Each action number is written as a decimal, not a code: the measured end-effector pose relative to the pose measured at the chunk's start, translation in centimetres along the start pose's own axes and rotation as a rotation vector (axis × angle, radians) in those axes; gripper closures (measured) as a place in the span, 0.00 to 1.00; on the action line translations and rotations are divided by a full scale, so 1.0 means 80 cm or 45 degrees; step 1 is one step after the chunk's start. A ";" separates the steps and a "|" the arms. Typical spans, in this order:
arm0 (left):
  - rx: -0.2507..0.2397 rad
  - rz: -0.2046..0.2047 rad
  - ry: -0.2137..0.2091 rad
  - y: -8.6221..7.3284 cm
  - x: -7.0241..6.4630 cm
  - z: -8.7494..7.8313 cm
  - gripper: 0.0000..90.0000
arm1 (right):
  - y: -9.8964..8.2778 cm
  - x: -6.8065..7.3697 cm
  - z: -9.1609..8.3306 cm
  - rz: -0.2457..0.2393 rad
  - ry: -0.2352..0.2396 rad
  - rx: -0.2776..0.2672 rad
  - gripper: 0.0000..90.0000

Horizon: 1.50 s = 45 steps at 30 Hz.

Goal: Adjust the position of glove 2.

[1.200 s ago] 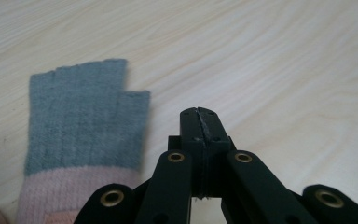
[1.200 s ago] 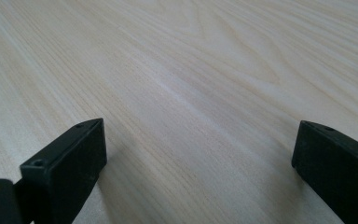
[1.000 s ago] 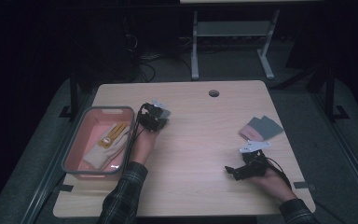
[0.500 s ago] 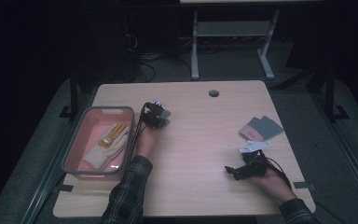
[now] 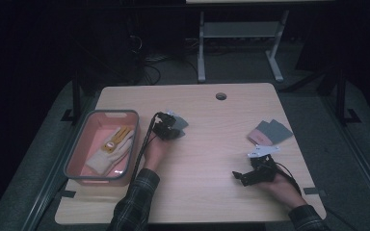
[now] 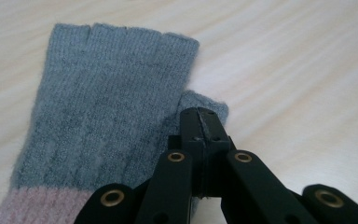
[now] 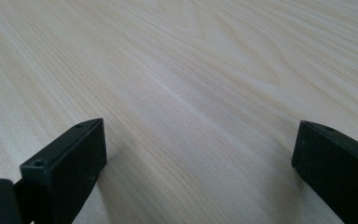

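A grey knitted fingerless glove (image 6: 107, 93) with a pink cuff lies on the wooden table (image 5: 207, 144), right of the basin. My left gripper (image 6: 200, 116) is shut on the glove's thumb, with a sliver of grey knit pinched between the black jaws. From above, the left gripper (image 5: 166, 126) sits low over the table with the glove (image 5: 180, 122) spread beyond it. My right gripper (image 5: 238, 177) rests near the table's front right. Its jaws (image 7: 200, 140) stand wide open over bare wood with nothing between them.
A pink basin (image 5: 77, 151) at the table's left holds a white and yellow work glove (image 5: 111, 147). Another grey and pink glove (image 5: 270, 133) lies at the right, behind the right hand. A cable hole (image 5: 220, 96) sits near the far edge.
The left hand has sunk a little and shifted slightly right and toward the near side, carrying the grey glove down onto the table. The right hand has stayed put.
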<state>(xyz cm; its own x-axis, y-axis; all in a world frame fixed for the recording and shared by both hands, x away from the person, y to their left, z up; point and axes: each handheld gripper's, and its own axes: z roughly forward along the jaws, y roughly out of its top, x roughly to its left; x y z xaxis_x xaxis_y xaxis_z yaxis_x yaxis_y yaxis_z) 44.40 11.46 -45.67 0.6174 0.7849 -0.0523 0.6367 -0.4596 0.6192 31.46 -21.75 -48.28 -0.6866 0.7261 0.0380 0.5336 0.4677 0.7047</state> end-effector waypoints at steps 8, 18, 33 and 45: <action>-0.026 0.021 -0.095 -0.009 -0.041 -0.001 1.00 | 0.000 0.000 0.000 0.000 0.000 0.000 0.03; -0.041 0.077 -0.179 -0.010 -0.065 -0.010 1.00 | 0.000 0.000 0.000 0.001 -0.001 0.001 0.03; 0.018 0.031 -0.084 -0.035 -0.017 -0.040 1.00 | 0.000 0.000 0.000 0.007 0.000 0.004 0.03; 0.064 0.080 -0.293 -0.049 -0.050 -0.050 1.00 | 0.000 0.000 0.000 -0.001 0.000 0.000 0.03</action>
<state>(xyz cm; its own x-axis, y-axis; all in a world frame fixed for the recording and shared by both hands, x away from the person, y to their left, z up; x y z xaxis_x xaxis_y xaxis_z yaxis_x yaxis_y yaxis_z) 37.57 11.82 -44.77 0.7419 0.6413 -0.1957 0.6123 -0.5290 0.5875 31.46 -21.75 -48.28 -0.6868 0.7259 0.0373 0.5332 0.4683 0.7045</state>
